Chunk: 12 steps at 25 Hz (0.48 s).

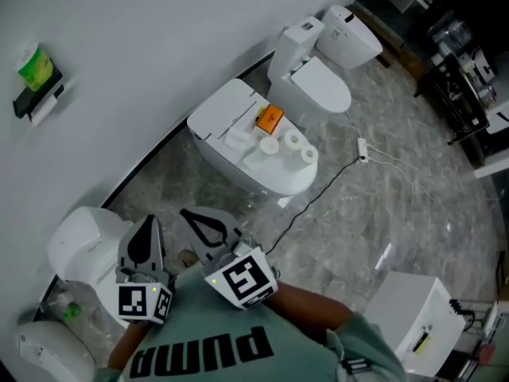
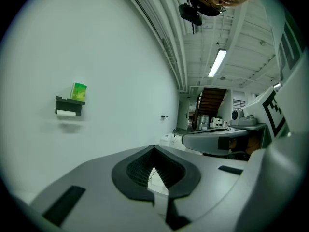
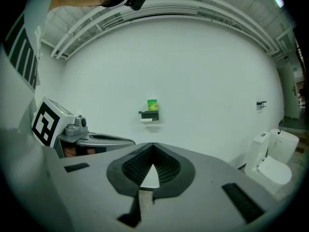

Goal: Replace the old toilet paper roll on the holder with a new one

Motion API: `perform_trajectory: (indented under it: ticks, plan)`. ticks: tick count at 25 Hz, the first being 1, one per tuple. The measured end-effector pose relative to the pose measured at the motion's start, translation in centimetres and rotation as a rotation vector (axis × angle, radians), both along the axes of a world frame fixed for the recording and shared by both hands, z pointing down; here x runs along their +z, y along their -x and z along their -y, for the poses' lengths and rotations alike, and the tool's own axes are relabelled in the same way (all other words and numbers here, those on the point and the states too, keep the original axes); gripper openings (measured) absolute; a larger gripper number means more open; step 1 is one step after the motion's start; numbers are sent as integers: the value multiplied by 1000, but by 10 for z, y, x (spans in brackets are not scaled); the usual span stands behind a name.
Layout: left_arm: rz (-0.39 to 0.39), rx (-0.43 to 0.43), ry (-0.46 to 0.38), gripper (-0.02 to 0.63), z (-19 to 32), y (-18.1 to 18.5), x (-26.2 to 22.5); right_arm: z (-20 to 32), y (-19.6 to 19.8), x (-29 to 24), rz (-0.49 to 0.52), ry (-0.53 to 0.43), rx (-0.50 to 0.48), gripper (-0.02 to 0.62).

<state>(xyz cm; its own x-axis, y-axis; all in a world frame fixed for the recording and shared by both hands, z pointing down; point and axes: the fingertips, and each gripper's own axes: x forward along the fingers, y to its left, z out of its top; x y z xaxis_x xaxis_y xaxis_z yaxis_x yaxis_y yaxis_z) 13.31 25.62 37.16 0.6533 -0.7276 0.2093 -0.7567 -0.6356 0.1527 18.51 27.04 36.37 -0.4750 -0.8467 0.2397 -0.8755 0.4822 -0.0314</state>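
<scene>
Two closed grippers, head view, left gripper (image 1: pixel 149 223) beside right gripper (image 1: pixel 191 216), spare rolls (image 1: pixel 295 142) on toilet lid (image 1: pixel 280 175), holder (image 1: pixel 36 95) on wall, left gripper view, jaws together and empty, old roll (image 2: pixel 66 113) in holder, right gripper view, jaws together and empty

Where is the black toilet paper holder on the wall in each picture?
Head view: the holder is at the far left, in the upper part, on the white wall.
Left gripper view: the holder is left of centre, at mid-height.
Right gripper view: the holder is near the middle of the picture.
Shared landmark: the green pack on top of the holder shows in all three.
</scene>
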Motion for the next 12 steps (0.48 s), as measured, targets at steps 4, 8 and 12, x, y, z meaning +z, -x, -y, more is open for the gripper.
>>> perform_trajectory:
  ticks: [4,8,12]
  plan:
    - [-6,-1,-3,3,-9,-1,1,-9,2,0,-11,-8,-18,3]
    - [-12,-3,-9,3,-20,2,6,-19,2,5,-4,-17,-15,3]
    - [-23,-13,-20,3,-18,11,4,-18,9,3,-6,-32,-16,3]
